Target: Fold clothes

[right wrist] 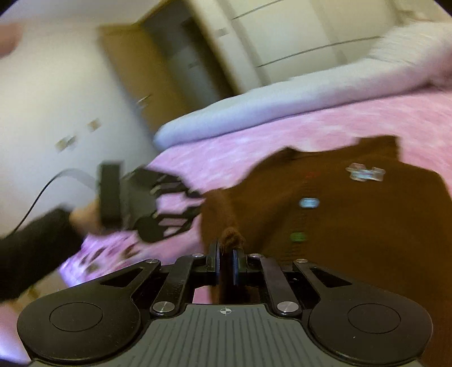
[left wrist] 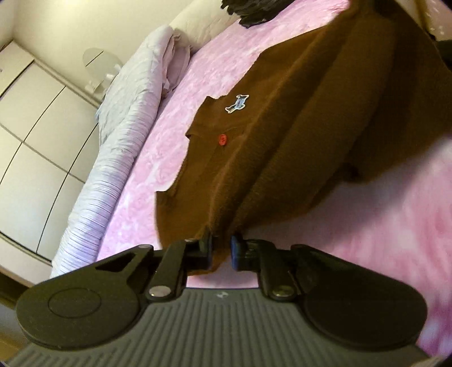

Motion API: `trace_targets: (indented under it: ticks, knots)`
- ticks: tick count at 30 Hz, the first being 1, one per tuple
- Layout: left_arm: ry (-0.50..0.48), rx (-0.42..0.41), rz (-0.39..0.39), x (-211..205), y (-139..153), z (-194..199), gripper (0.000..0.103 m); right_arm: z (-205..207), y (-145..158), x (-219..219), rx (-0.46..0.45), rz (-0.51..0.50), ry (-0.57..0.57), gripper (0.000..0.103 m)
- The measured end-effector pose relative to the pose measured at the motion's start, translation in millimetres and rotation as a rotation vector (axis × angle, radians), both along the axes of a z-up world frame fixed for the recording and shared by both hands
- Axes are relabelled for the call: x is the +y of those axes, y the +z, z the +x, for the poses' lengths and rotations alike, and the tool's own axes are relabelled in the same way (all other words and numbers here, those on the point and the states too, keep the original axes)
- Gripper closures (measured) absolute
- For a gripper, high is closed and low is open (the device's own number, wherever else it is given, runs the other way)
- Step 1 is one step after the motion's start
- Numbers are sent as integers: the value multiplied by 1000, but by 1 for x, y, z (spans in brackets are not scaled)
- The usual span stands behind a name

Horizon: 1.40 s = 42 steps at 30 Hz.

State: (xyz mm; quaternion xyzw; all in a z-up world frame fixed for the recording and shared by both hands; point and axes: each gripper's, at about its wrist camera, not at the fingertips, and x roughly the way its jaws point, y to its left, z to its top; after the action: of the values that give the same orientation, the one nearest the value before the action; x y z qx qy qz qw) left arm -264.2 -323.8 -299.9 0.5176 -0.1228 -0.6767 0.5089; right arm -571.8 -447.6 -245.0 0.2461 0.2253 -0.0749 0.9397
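A brown knitted sweater [left wrist: 296,118] with a small dog patch [left wrist: 236,104] and a red button [left wrist: 223,139] lies partly lifted over the pink bed cover [left wrist: 169,146]. My left gripper [left wrist: 221,248] is shut on a corner of the sweater near its hem. In the right wrist view my right gripper [right wrist: 226,264] is shut on another bunched edge of the same sweater [right wrist: 353,225]. The left gripper [right wrist: 197,203] shows there too, to the left, holding the cloth. The right view is blurred by motion.
A rolled lilac quilt [left wrist: 121,127] lies along the bed's far side, with white wardrobe doors [left wrist: 36,118] beyond. A dark garment [left wrist: 248,10] sits at the bed's top edge. A wooden door [right wrist: 147,73] and white wall stand behind.
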Motion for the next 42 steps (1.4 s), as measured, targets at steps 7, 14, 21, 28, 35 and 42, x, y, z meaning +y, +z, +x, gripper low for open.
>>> trace_targets:
  ticks: [7, 14, 21, 28, 35, 42]
  knots:
    - [101, -99, 24, 38, 23, 66, 103, 103, -9, 93, 77, -147, 399, 96]
    - [391, 349, 99, 47, 19, 112, 93, 166, -85, 126, 336, -177, 544, 71]
    - [478, 718, 118, 13, -3, 99, 76, 99, -44, 98, 167, -206, 378, 53]
    - [456, 588, 158, -5, -13, 54, 76, -47, -49, -11, 322, -270, -327, 50]
    - [415, 571, 108, -38, 21, 20, 75, -88, -62, -96, 267, -197, -526, 47]
    - [319, 625, 181, -96, 7, -36, 74, -44, -86, -185, 306, -157, -469, 95]
